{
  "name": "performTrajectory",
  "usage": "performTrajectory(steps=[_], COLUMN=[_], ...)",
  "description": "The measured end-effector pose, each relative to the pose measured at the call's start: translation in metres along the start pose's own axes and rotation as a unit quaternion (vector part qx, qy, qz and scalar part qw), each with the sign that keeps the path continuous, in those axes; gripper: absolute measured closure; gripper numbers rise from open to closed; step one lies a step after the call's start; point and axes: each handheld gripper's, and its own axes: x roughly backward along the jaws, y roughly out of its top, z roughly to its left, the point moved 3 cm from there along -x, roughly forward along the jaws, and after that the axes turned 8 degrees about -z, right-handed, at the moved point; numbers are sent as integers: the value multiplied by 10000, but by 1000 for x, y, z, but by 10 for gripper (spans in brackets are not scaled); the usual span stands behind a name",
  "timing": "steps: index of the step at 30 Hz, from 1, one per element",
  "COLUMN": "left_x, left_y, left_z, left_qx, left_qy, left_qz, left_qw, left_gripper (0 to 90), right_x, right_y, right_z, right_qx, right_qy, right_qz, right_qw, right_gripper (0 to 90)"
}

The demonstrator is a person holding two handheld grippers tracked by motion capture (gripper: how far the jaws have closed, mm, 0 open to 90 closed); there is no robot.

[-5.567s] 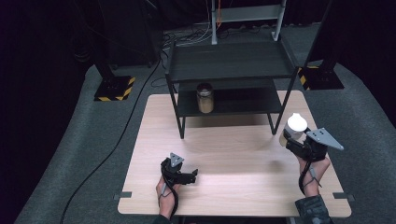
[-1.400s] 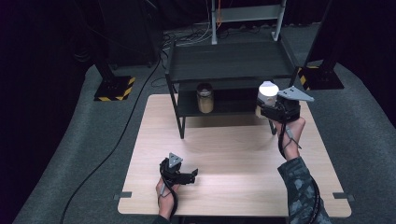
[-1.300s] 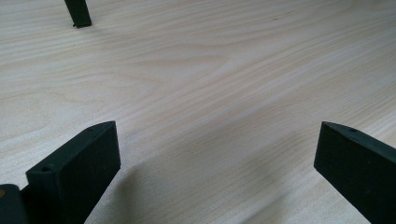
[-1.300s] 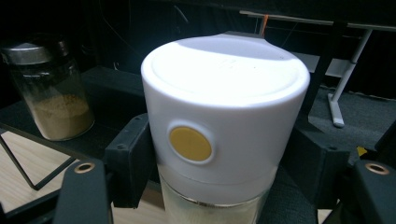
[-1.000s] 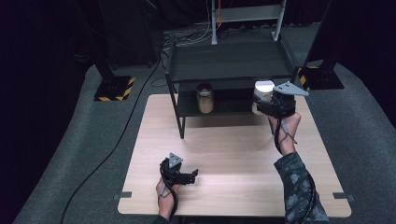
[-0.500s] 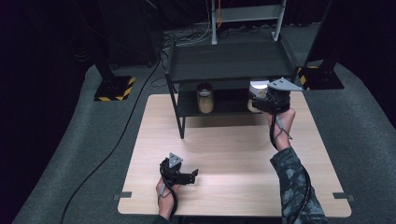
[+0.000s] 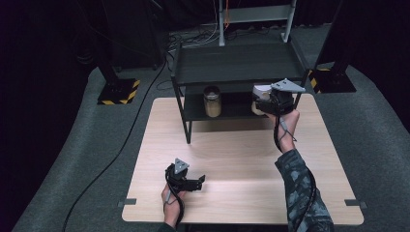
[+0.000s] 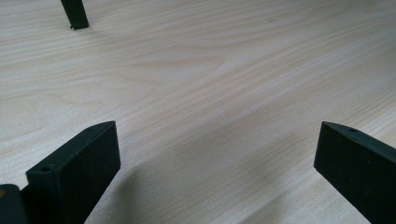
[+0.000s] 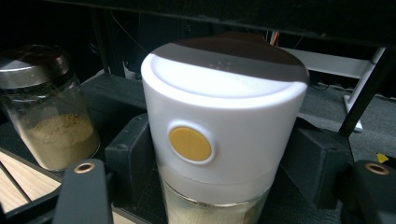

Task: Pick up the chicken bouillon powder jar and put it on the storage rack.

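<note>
The right gripper (image 9: 219,186), jaws clamped on the white-capped jar (image 9: 223,130), carries it onto the lower shelf (image 7: 232,110) beside the brown-lidded jar (image 7: 212,100). Next: set it down upright, then release. The left gripper (image 7: 193,182) rests on the surface (image 7: 232,145), jaws apart.

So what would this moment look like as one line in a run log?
right claw: shut on white-capped jar, at lower shelf | left claw: open, over table | neighbour: glass jar
</note>
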Motion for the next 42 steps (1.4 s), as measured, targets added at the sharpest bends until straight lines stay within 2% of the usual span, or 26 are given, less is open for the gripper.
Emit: performTrajectory(steps=[12,18,42], left_x=[0,0,0], left_y=[0,0,0], left_z=[0,-1,-1], left_qx=[10,3,-7], left_qy=[7,21,36], left_qz=[-6,-7,-8], left_qw=[10000,10000,10000], left_gripper=[0,0,0], right_x=[-8,-8,-9], right_y=[-4,-13,-14], right_z=[1,-5,-4], right_qx=[18,-122,-108], right_qy=[-34,-9,-17], right_qz=[41,-99,-122], right_qw=[10000,9999,9999], right_gripper=[293,294,292])
